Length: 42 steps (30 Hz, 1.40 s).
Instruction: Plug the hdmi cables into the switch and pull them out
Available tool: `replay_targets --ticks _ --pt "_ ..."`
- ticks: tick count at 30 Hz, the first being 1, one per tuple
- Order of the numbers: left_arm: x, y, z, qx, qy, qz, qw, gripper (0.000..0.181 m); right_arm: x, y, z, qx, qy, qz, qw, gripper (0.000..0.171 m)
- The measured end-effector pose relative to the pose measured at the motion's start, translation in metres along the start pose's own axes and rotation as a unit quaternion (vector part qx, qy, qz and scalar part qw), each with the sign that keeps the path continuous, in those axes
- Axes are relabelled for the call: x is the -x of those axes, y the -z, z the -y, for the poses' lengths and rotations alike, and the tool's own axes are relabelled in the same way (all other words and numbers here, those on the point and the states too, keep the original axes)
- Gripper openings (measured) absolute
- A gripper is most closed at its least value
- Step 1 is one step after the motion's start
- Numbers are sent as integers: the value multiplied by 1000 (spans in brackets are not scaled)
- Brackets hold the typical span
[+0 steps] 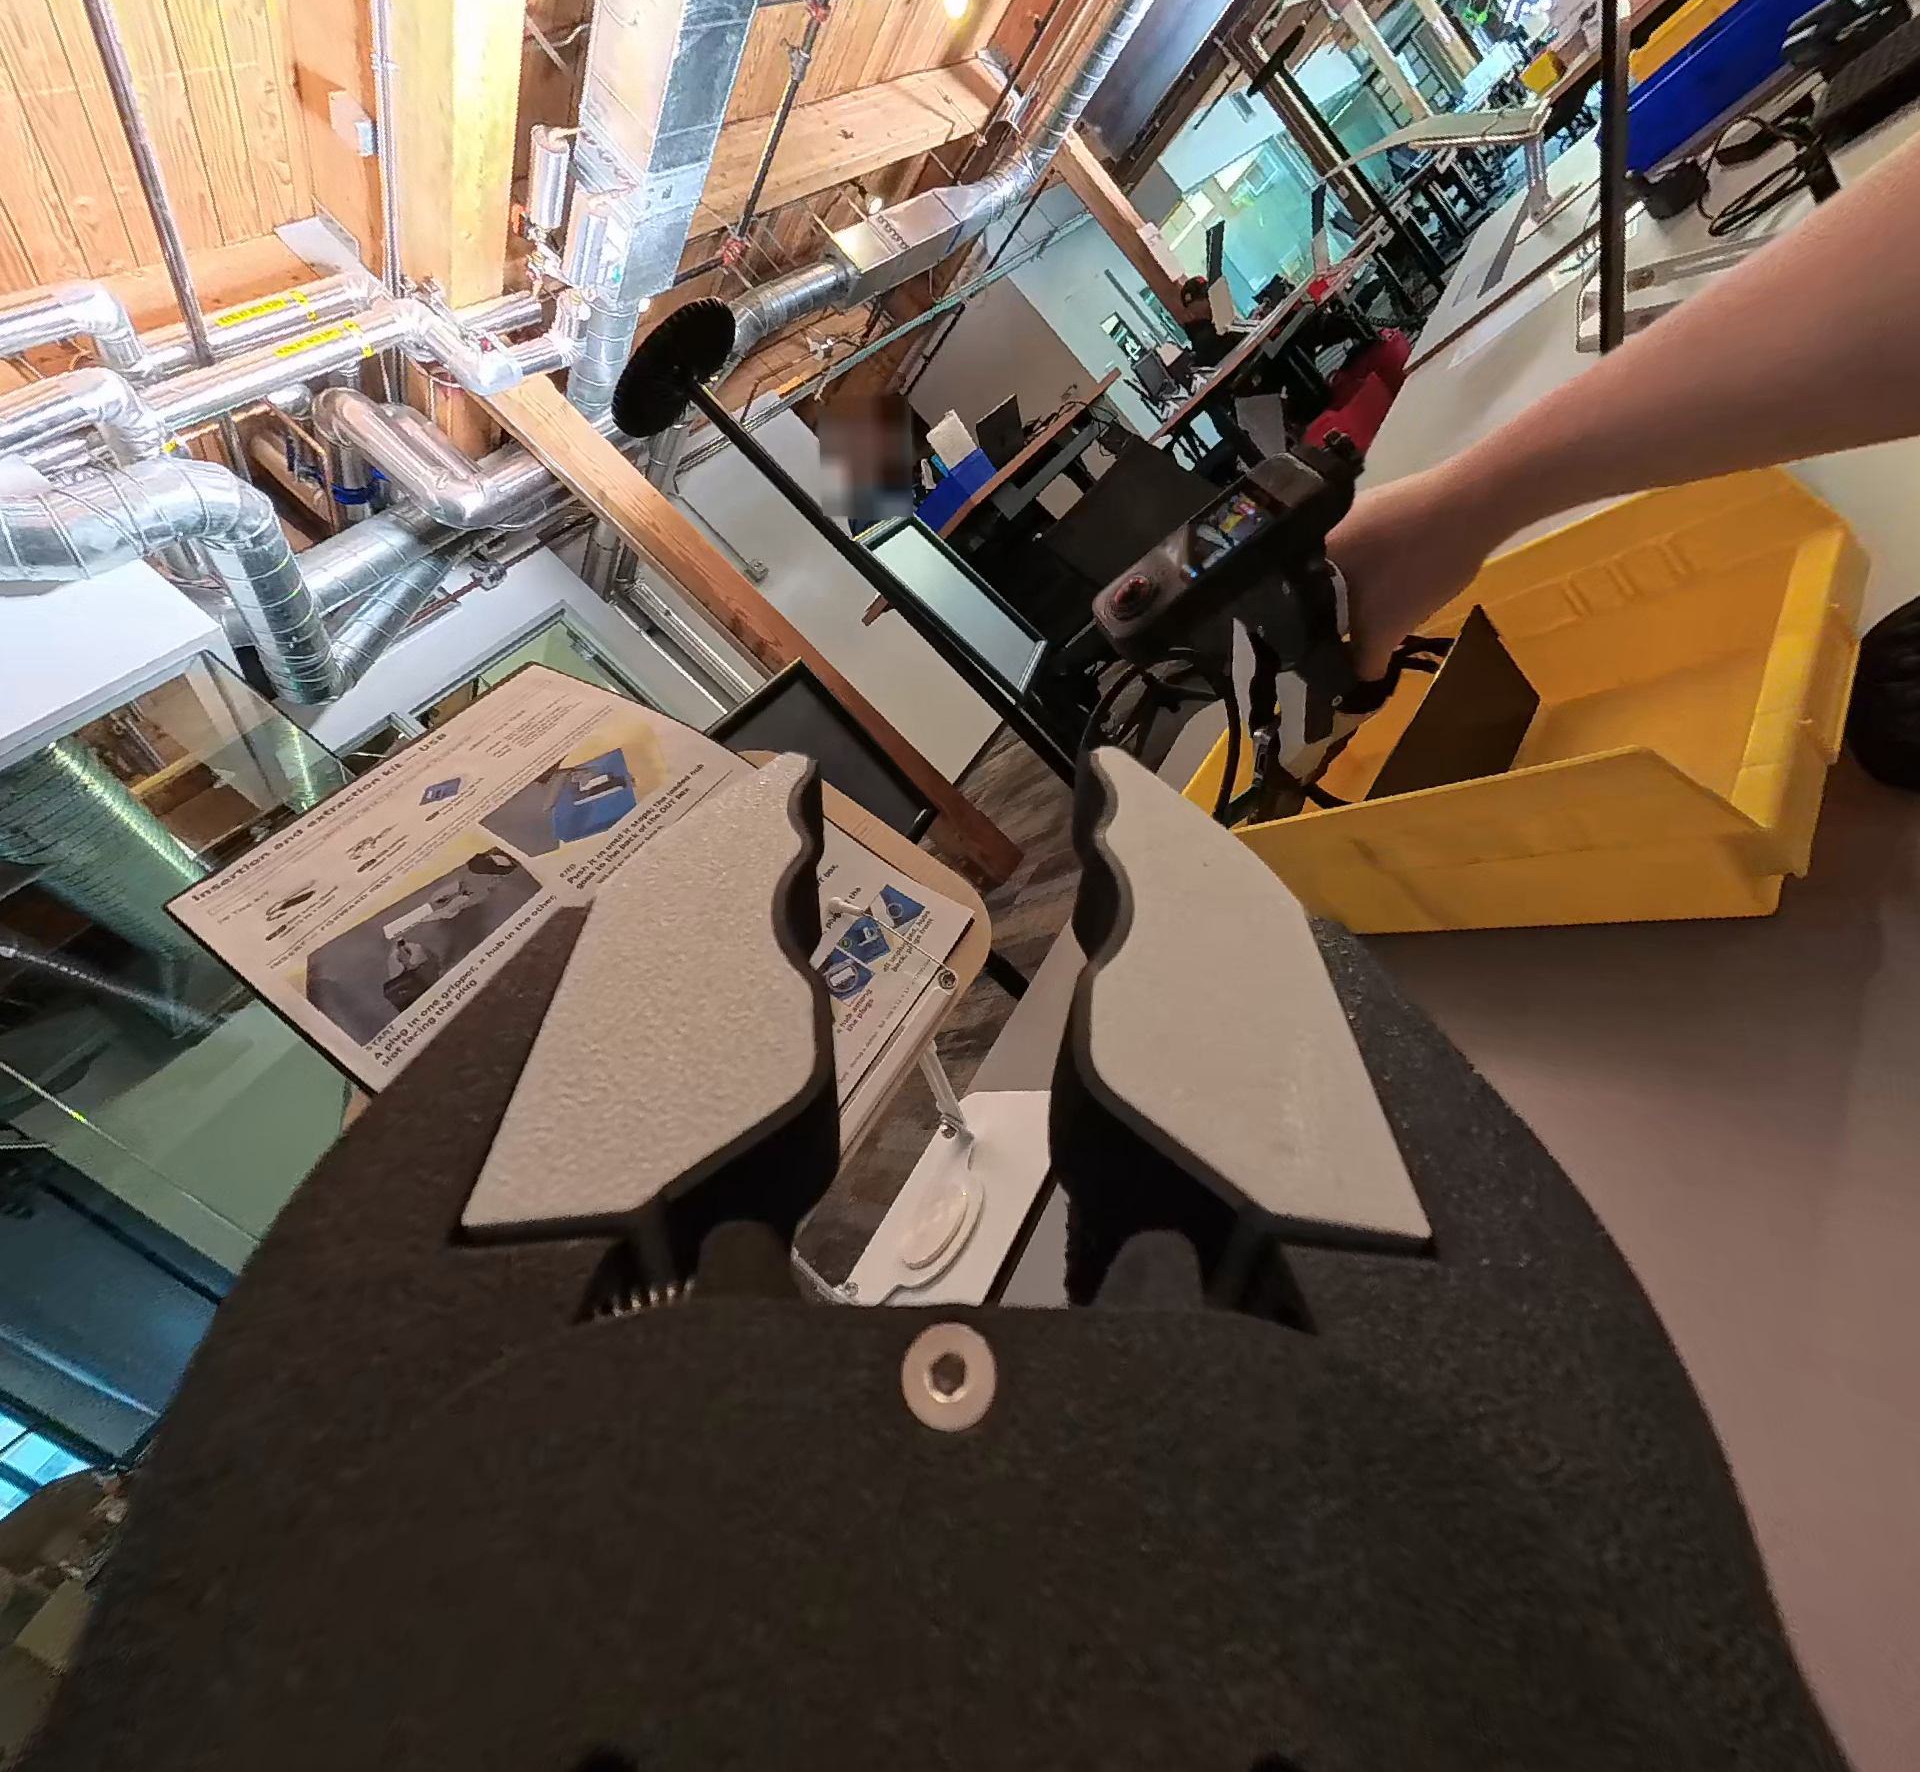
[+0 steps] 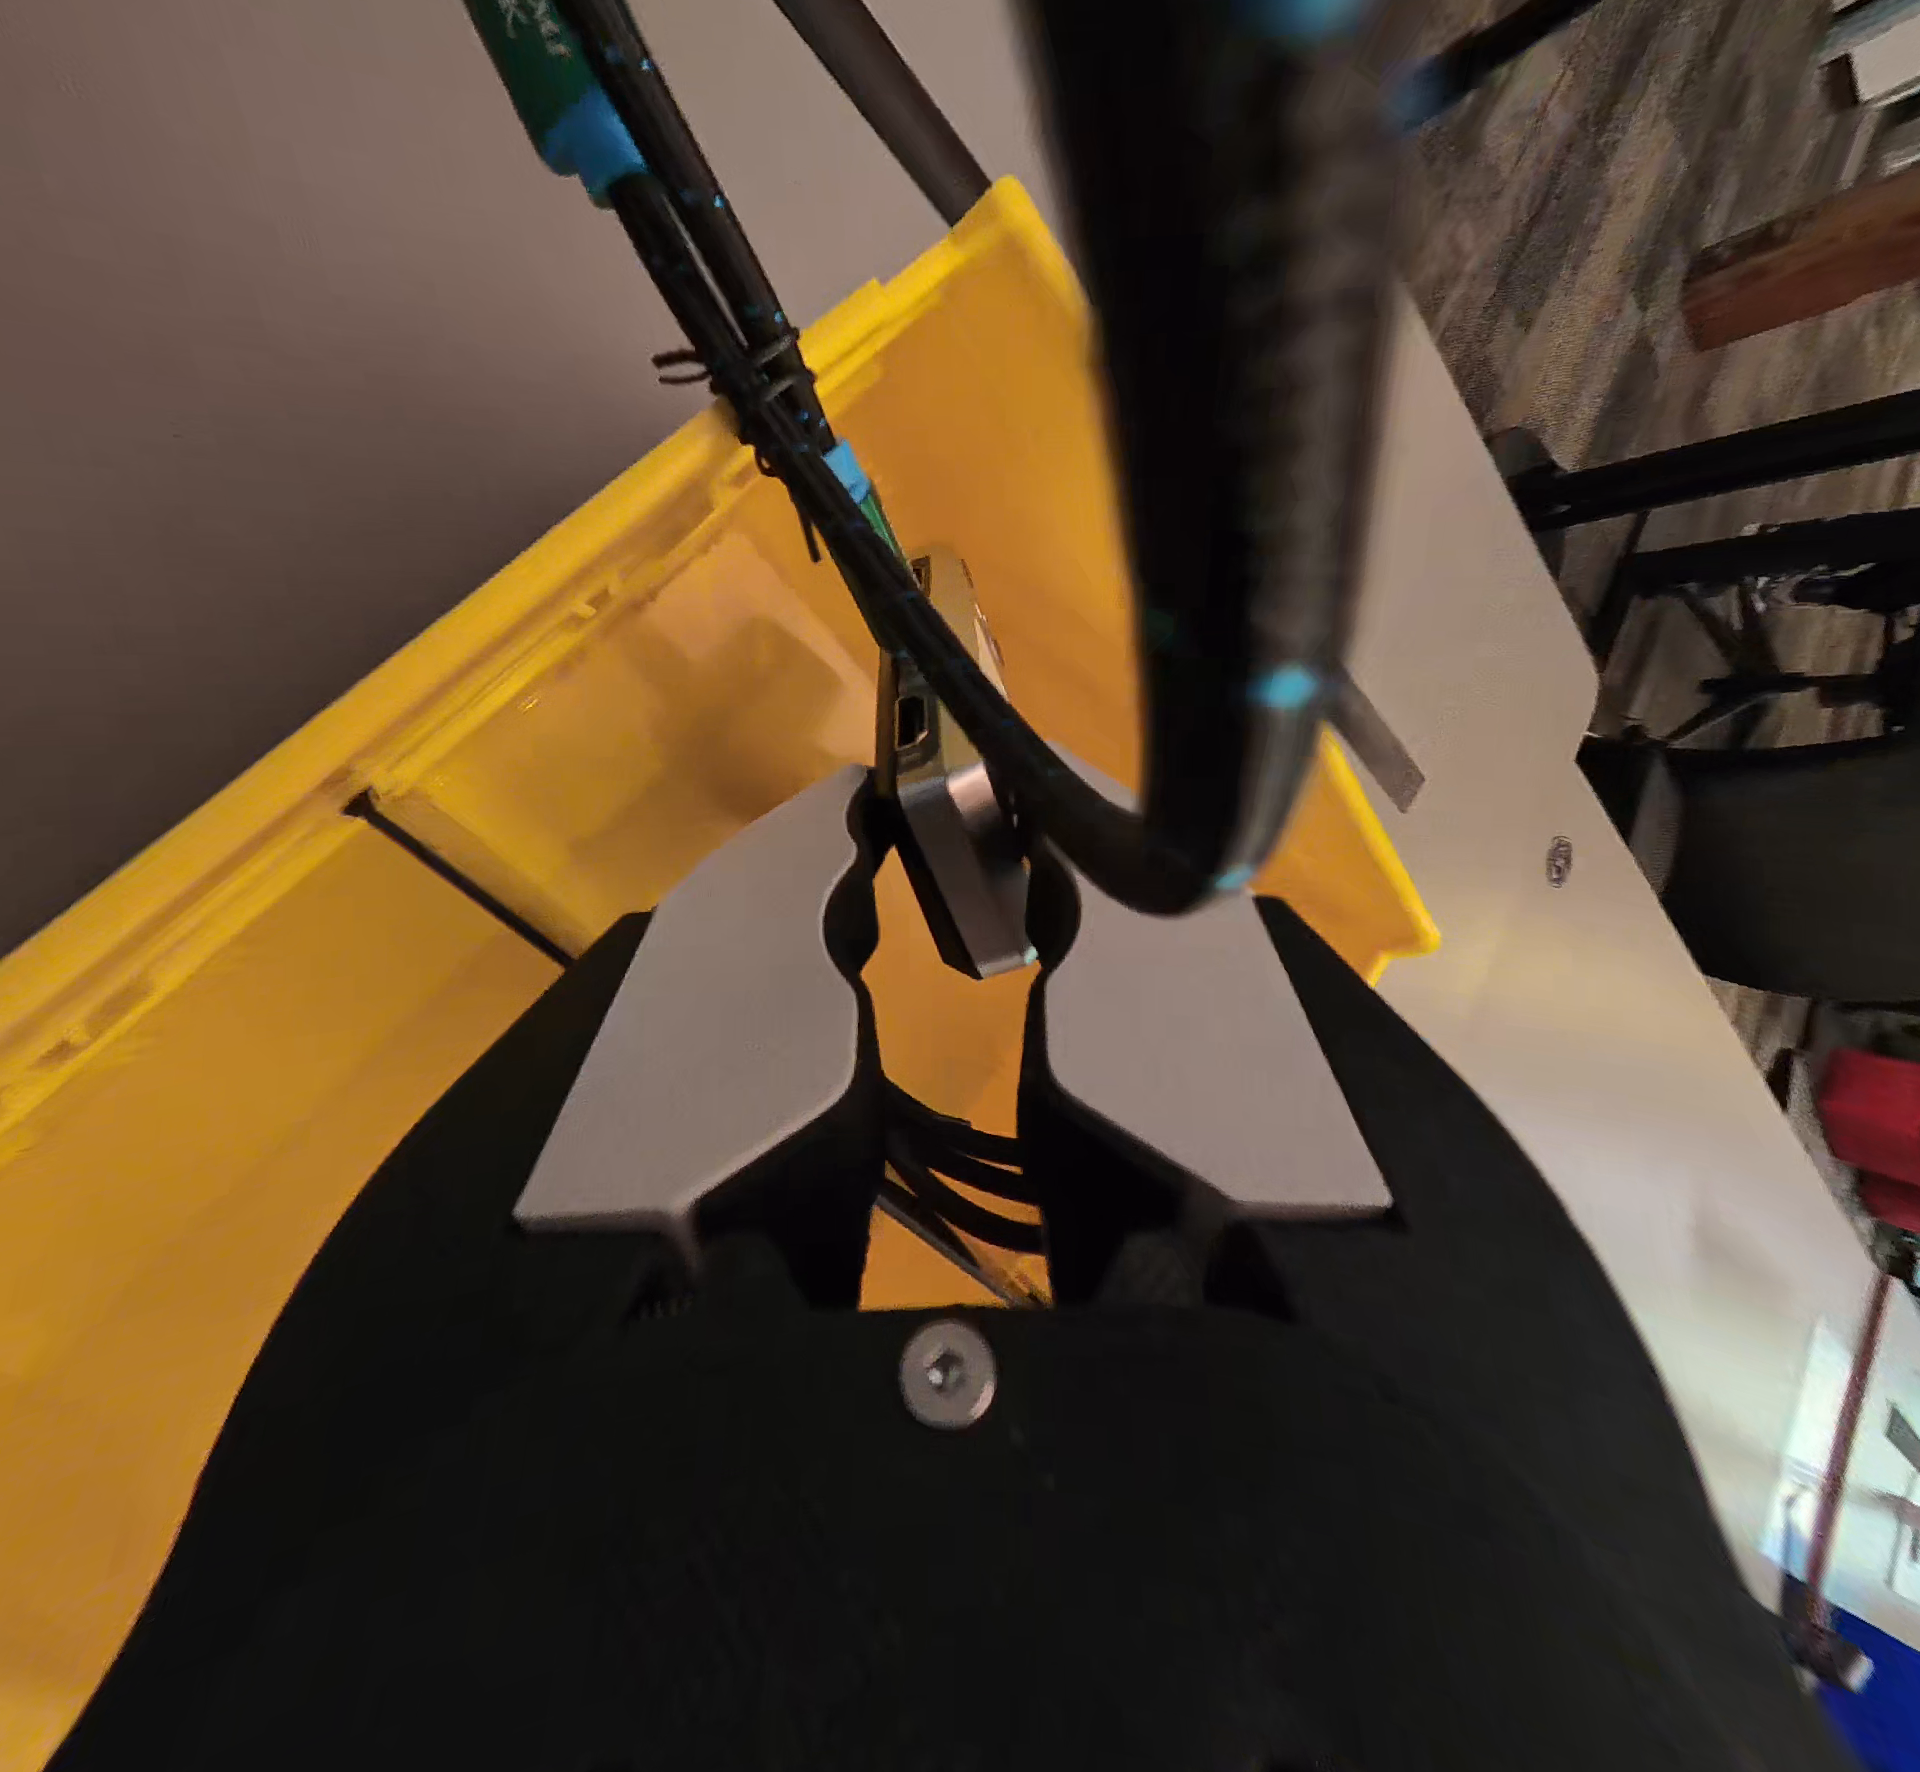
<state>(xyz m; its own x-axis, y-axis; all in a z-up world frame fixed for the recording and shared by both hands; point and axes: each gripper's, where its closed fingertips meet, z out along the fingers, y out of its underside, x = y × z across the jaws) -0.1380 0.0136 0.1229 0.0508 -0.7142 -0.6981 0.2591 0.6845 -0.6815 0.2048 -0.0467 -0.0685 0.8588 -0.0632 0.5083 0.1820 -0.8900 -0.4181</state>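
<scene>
HDMI cables [image 2: 769, 434], black and bundled with a thin tie, hang slantwise above the yellow bin [image 2: 436, 787] in the right wrist view, one of them carrying a green sleeve with a blue band near the top. A thick black braided cable [image 2: 1226, 496], blurred because it is so close to the lens, drops down and curves in just past the right claw's fingertips. The right claw [image 2: 951, 875] is pinching the grey metal switch [image 2: 961, 865] between its wavy pads, holding it tilted over the bin; one open port shows on the switch's upper edge, and the cable bundle crosses in front of it. Whether any plug is seated in the switch cannot be told from here. More black cables lie in the bin below the claw.

In the left wrist view the left claw [image 1: 940, 829] is spread wide and holds nothing, pointing upward away from the pale counter [image 1: 1621, 1099] toward the ceiling pipes. Beyond its fingers stands an instruction sheet [image 1: 436, 891] on a propped board. To the right, a person's hand [image 1: 1382, 569] grips the right claw [image 1: 1262, 766], which dips into the yellow bin [image 1: 1558, 839] resting on the counter; a dark divider stands upright inside the bin.
</scene>
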Motion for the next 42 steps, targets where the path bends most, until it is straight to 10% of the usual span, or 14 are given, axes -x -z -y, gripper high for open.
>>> replay_targets --ticks 9,14,25,31,42 --pt "26 11 -8 51 13 8 999 46 -7 32 3 -3 8 20 1000 37" --pt "62 37 -55 215 21 17 976 45 -20 69 -1 -20 1 7 1000 38" --pt "127 219 -179 534 269 86 797 6 61 249 144 -454 -25 9 891 38" --pt "98 234 -201 578 273 5 769 15 118 242 187 -456 37 69 886 43" --pt "4 239 -253 717 292 -188 604 31 141 230 196 -499 17 185 846 43"
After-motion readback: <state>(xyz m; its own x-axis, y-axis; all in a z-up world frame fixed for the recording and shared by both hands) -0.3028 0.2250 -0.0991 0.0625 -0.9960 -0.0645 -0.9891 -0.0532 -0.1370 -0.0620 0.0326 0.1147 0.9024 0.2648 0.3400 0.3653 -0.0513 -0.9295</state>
